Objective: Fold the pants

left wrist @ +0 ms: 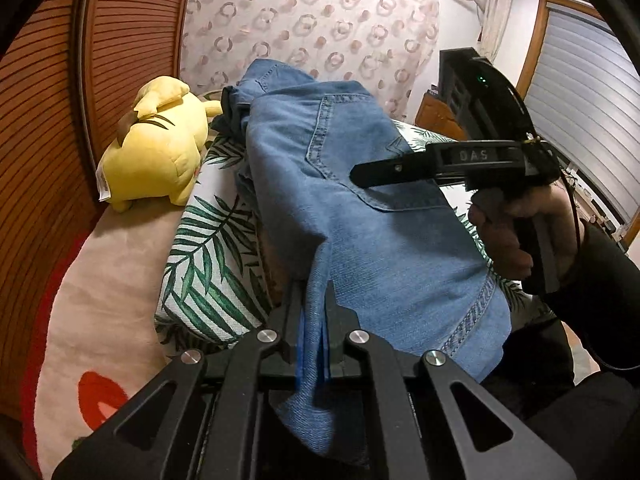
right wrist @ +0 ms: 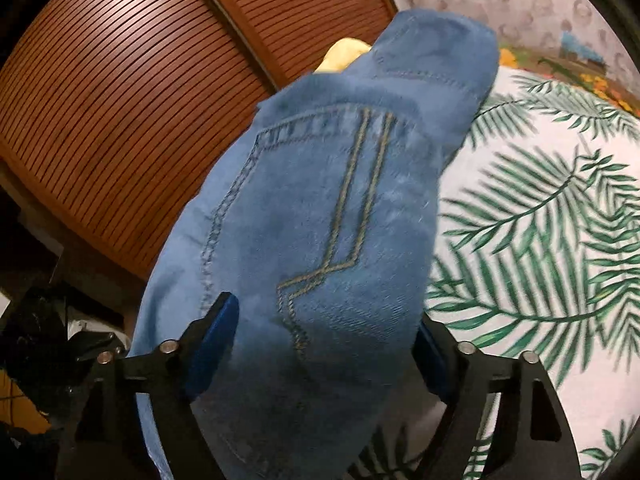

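Folded blue jeans [left wrist: 360, 220] lie on a leaf-print cover [left wrist: 208, 264], back pocket facing up. My left gripper [left wrist: 314, 300] is shut on a bunched fold of the denim at the near edge, and the cloth hangs down between its fingers. My right gripper [left wrist: 360, 174], held by a hand [left wrist: 516, 232], reaches over the pocket from the right. In the right wrist view its jaws stand wide apart around the jeans [right wrist: 320, 200], and the right gripper [right wrist: 326, 316] has denim filling the gap. Its blue pads [right wrist: 216, 332] flank the cloth without squeezing it.
A yellow plush toy [left wrist: 160, 148] lies at the left beside the jeans, its top peeking out behind them [right wrist: 344, 58]. A slatted wooden door [left wrist: 60, 120] runs along the left. A pink blanket with red patches [left wrist: 112, 280] covers the near left. The leaf-print cover [right wrist: 540, 220] stretches to the right.
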`<state>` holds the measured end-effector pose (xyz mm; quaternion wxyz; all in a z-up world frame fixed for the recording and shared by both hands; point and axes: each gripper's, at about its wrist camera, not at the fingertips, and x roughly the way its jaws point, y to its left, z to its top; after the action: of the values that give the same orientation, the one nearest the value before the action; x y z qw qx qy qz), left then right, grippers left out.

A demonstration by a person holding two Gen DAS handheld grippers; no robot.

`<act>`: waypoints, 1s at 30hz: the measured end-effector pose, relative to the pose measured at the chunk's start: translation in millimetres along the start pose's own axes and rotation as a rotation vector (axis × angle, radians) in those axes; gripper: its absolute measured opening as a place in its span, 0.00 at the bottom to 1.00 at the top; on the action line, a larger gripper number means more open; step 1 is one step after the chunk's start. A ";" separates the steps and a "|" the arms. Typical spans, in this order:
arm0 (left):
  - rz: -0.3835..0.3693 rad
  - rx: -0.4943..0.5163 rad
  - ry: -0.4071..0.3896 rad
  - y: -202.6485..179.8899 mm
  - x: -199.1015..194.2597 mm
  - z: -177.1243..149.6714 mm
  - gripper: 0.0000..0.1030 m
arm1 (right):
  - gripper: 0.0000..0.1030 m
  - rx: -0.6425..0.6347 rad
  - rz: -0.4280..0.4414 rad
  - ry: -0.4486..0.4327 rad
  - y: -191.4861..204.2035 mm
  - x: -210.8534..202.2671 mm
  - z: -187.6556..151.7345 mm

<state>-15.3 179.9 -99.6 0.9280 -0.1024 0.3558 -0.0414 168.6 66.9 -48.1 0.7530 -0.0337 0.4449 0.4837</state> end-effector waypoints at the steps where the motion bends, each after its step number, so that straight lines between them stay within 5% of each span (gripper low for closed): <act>1: -0.002 -0.002 -0.004 0.1 -0.2 -0.4 0.07 | 0.66 0.003 0.016 0.001 -0.3 0.7 0.1; 5: -0.009 -0.009 -0.017 -0.8 -3.1 -0.2 0.07 | 0.30 0.001 0.063 -0.005 -0.7 -5.1 2.7; 7: -0.004 -0.008 -0.019 -3.7 -5.3 0.6 0.07 | 0.26 -0.020 0.075 -0.031 3.9 -17.4 5.3; 13: -0.012 -0.020 -0.090 -7.4 -22.8 13.8 0.07 | 0.24 -0.109 0.119 -0.131 38.2 -61.8 17.0; 21: 0.014 -0.052 -0.202 17.9 -31.1 65.2 0.06 | 0.24 -0.229 0.165 -0.195 66.2 -87.3 72.9; 30: 0.114 -0.010 -0.287 58.0 -22.4 154.0 0.06 | 0.24 -0.189 0.297 -0.292 34.1 -70.4 158.2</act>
<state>71.3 264.5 14.1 0.9696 -0.0914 0.2250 0.0283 234.0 111.9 109.5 0.7233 0.0320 0.2841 0.6285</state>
